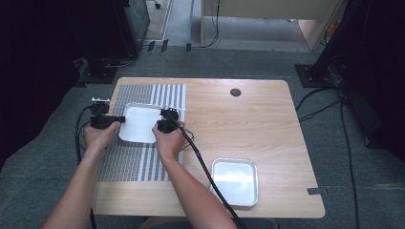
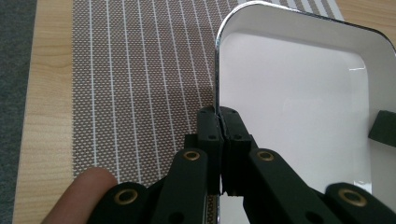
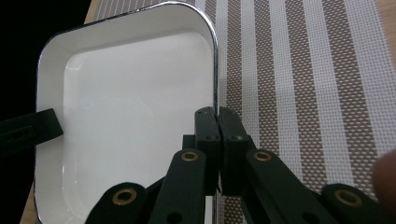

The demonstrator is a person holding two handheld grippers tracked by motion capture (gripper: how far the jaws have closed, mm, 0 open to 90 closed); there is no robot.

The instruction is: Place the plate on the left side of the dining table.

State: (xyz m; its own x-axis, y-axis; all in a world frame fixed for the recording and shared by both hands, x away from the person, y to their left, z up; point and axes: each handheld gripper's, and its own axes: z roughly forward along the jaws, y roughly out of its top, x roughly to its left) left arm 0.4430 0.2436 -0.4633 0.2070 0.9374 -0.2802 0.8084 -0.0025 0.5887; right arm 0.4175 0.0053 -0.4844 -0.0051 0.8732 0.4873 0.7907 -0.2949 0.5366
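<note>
Right now the white tray (image 1: pixel 140 123) sits over the striped placemat (image 1: pixel 143 162) at about nine o'clock on the table (image 1: pixel 248 119). My left gripper (image 2: pixel 219 122) is pinched tight on its rim at the tray's nine o'clock; my right gripper (image 3: pixel 217 122) is clamped on the opposite rim at three o'clock. A second tray, silver (image 1: pixel 235 181), lies well apart at five o'clock, on bare wood.

Tray (image 1: pixel 138 123) on placemat (image 1: pixel 123 162) at table's left, second tray (image 1: pixel 235 180) front right
</note>
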